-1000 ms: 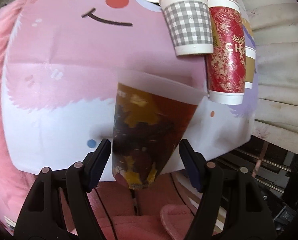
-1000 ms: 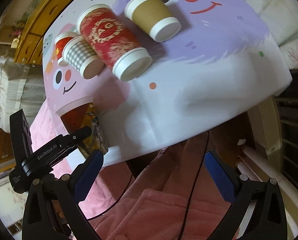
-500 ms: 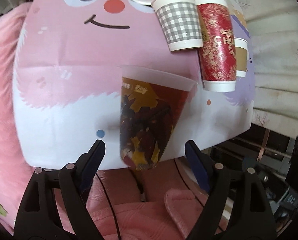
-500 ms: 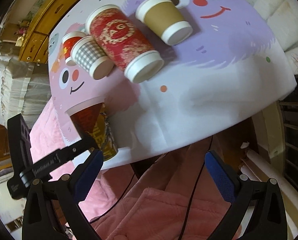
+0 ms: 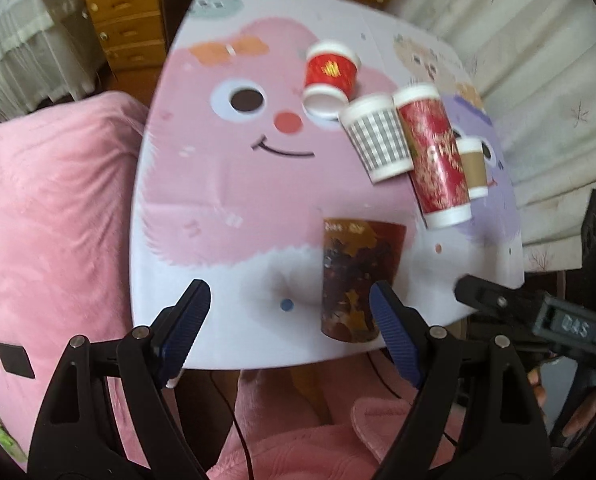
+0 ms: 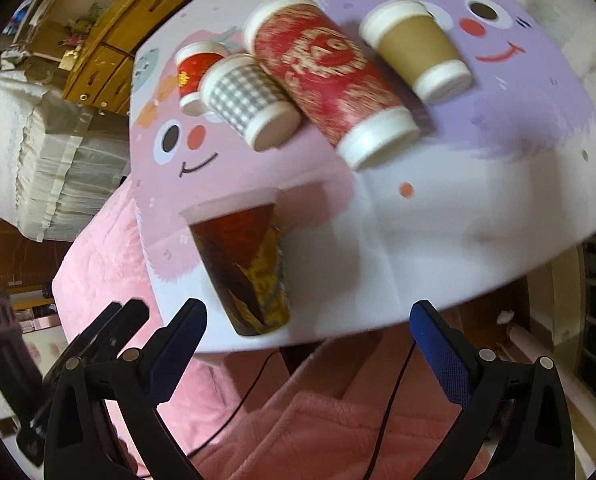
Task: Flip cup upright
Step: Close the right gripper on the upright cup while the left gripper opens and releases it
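1. We see the dark patterned cup [image 5: 358, 280] standing upright near the front edge of the table [image 5: 225, 200], mouth up, with no gripper touching it.
2. Our left gripper [image 5: 287, 320] hangs with its fingers spread and empty, the cup just beyond its right finger; our right gripper [image 6: 306, 332] is likewise spread and empty.
3. We judge the cup light, thin-walled and easy to crush or tip, so a gentle squeeze at mid-height would suit it.
4. Four cups lie on their sides further back: the small red cup [image 5: 330, 76], checked cup [image 5: 378, 136], tall red cup [image 5: 434, 156] and brown cup [image 6: 418, 48], the middle ones crowded together.
5. The table edge sits close, so a nudge could send the cup off.
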### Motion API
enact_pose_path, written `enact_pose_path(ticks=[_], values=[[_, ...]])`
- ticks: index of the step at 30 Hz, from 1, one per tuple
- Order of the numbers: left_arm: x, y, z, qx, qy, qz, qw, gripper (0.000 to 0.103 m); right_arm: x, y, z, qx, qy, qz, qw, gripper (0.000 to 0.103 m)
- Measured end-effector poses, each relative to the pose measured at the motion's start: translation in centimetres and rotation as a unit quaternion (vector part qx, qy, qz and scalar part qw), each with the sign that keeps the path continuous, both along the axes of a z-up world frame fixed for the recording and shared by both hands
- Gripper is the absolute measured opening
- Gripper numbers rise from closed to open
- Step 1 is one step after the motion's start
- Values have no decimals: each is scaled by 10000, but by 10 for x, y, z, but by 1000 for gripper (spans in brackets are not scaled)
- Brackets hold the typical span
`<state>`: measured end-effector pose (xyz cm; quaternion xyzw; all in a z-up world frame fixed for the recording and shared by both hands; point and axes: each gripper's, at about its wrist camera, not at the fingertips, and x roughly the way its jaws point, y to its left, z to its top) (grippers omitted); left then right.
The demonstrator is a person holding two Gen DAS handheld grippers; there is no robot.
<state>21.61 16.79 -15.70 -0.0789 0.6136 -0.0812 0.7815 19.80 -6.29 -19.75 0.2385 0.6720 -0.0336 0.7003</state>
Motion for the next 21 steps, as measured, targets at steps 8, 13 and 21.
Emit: enact_pose_path(ticks=[8, 13, 21], values=[[-9, 23, 1, 115, -141, 186, 9997, 80, 32, 41, -14, -184, -476, 259, 9984, 103], [-7, 33, 9, 218, -358, 74, 9991, 80, 52, 65, -36, -486, -358, 506, 9969, 103], [12, 39, 5, 412, -301, -225, 9984, 80, 69, 85, -72, -673, -283, 673, 9951, 95]])
